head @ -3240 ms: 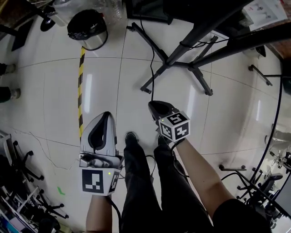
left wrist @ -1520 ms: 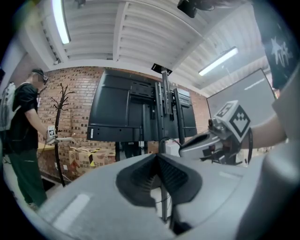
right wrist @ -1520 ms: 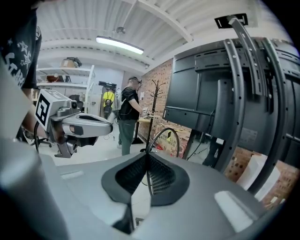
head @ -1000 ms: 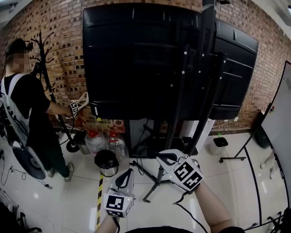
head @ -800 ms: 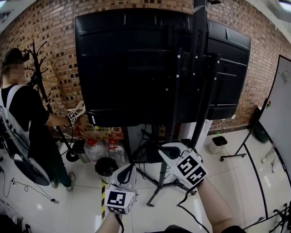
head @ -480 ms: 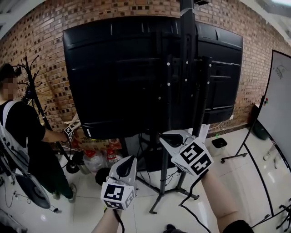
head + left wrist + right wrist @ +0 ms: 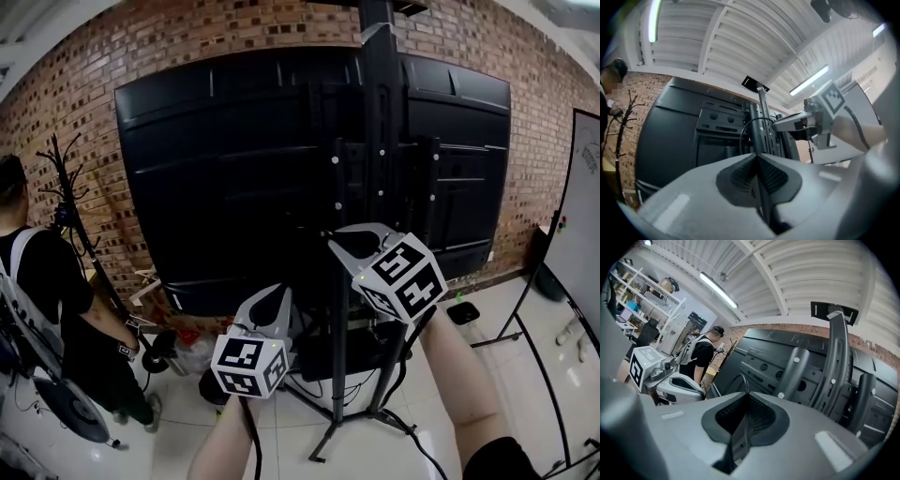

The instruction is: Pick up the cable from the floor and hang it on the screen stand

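The screen stand (image 7: 380,141) is a black pole with brackets on the back of two dark screens (image 7: 225,178). My left gripper (image 7: 272,305) is low in the middle of the head view, and my right gripper (image 7: 361,234) is higher, just before the pole. Both are shut on a thin black cable. In the left gripper view the cable (image 7: 743,129) arcs out of the left gripper (image 7: 756,154) toward the pole (image 7: 761,117). In the right gripper view the cable (image 7: 738,376) loops out of the right gripper (image 7: 746,393), with the stand's brackets (image 7: 836,362) close ahead.
A person (image 7: 37,281) stands at the left beside a coat rack (image 7: 61,187). A whiteboard (image 7: 581,216) leans at the right edge. The stand's legs (image 7: 356,412) spread over the tiled floor below my grippers. A brick wall runs behind the screens.
Both grippers have risen from near the floor to the level of the screens and come closer to the stand's pole. The head view has tilted up from the floor tiles.
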